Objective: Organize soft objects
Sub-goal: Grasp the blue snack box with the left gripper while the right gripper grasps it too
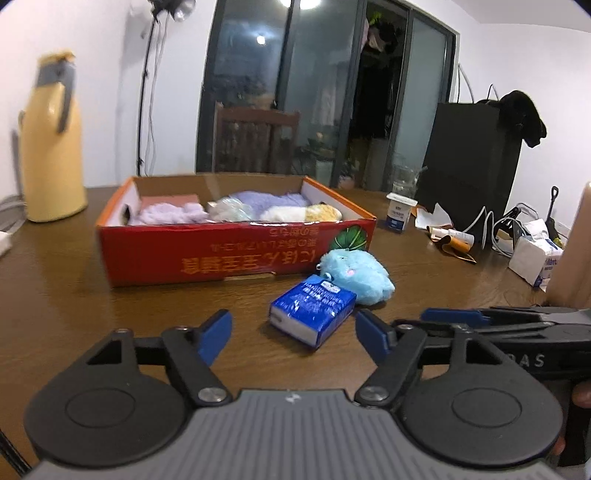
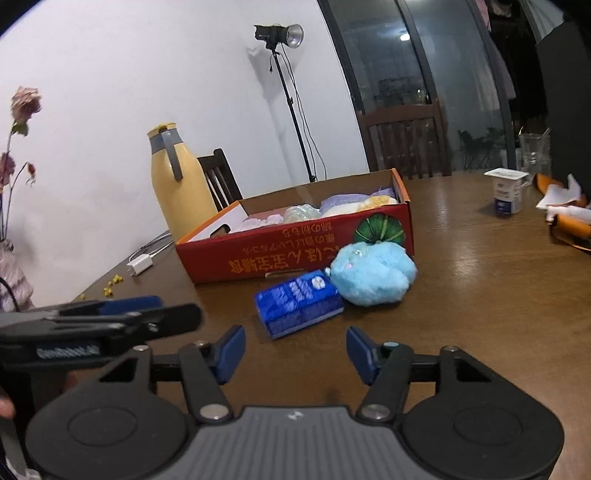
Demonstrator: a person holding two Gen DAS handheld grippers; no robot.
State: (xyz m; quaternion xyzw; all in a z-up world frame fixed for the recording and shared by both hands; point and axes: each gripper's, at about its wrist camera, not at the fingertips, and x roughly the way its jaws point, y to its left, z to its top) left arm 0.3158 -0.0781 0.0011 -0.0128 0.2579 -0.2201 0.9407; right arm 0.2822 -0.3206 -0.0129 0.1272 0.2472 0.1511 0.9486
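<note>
On a brown wooden table (image 1: 74, 295), a blue tissue packet (image 1: 312, 314) is seen lying flat, touched at its 1 o'clock corner by a pale blue plush toy (image 1: 356, 275). Both are set just in front of a red cardboard box (image 1: 236, 251), in which lilac, white and yellow soft items (image 1: 258, 208) are already laid.

The left gripper (image 1: 293, 334) is held low over the table with its jaws parted and nothing between its blue pads; the packet is seen just beyond the gap. The right gripper (image 2: 295, 349) is likewise held apart and empty, the packet lying ahead at 12 o'clock.

From the left wrist, the right gripper is caught side-on at 3 o'clock, and a black bag (image 1: 469, 162), a white tissue pack (image 1: 535, 258) and a yogurt cup (image 1: 400, 212) are shown at 2 o'clock. From the right wrist, the left gripper is seen at 9 o'clock; only here are dried flowers (image 2: 22, 122), a white charger (image 2: 140, 264) and a studio light's head (image 2: 280, 35) shown. A yellow thermos (image 2: 177, 184) is recorded in both views.
</note>
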